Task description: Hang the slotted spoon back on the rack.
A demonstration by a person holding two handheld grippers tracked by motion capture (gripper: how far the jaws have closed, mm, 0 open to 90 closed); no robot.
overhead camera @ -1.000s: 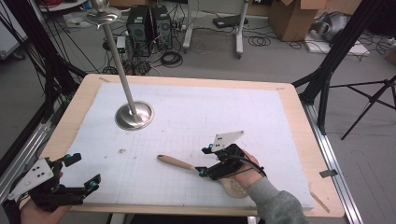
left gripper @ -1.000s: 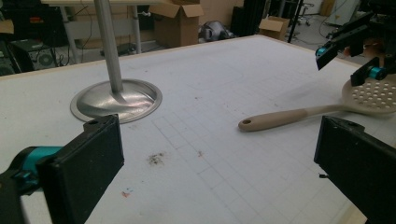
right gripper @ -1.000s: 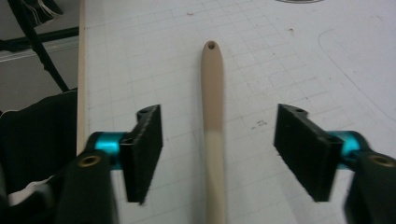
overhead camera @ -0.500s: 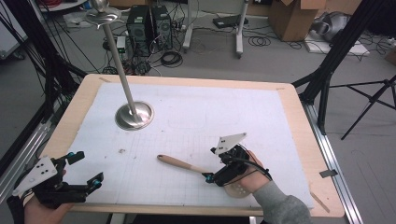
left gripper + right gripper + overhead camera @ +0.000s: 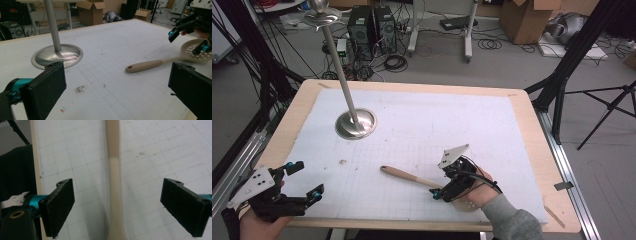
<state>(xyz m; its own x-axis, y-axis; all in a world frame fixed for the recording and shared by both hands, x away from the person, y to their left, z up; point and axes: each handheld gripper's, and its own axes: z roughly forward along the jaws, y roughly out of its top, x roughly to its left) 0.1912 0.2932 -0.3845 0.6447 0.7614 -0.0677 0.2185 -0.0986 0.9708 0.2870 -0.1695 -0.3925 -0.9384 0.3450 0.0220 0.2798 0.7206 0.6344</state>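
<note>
Right gripper view looks down the beige slotted spoon [image 5: 113, 182], whose neck runs up the middle between the two black pads with clear mat on either side; the jaws have just been opening and now stand wide, holding nothing. In the high view the spoon [image 5: 412, 176] lies on the white mat near the table's [image 5: 537, 150] front edge, right of centre, handle pointing left and its perforated bowl under the right gripper [image 5: 451, 189]. The left gripper [image 5: 304, 181] hovers at the front left corner, its jaws also wide apart and empty.

The likely trouble: closing on the thin, rounded neck could let the spoon roll or slip out sideways, and a low approach could drive the pads into the mat first.

The left gripper view shows the spoon's holed bowl [image 5: 197, 50] and the hanging hole in its handle, plus the steel stand's base [image 5: 58, 55] near the back left, none of which the right gripper view catches.
</note>
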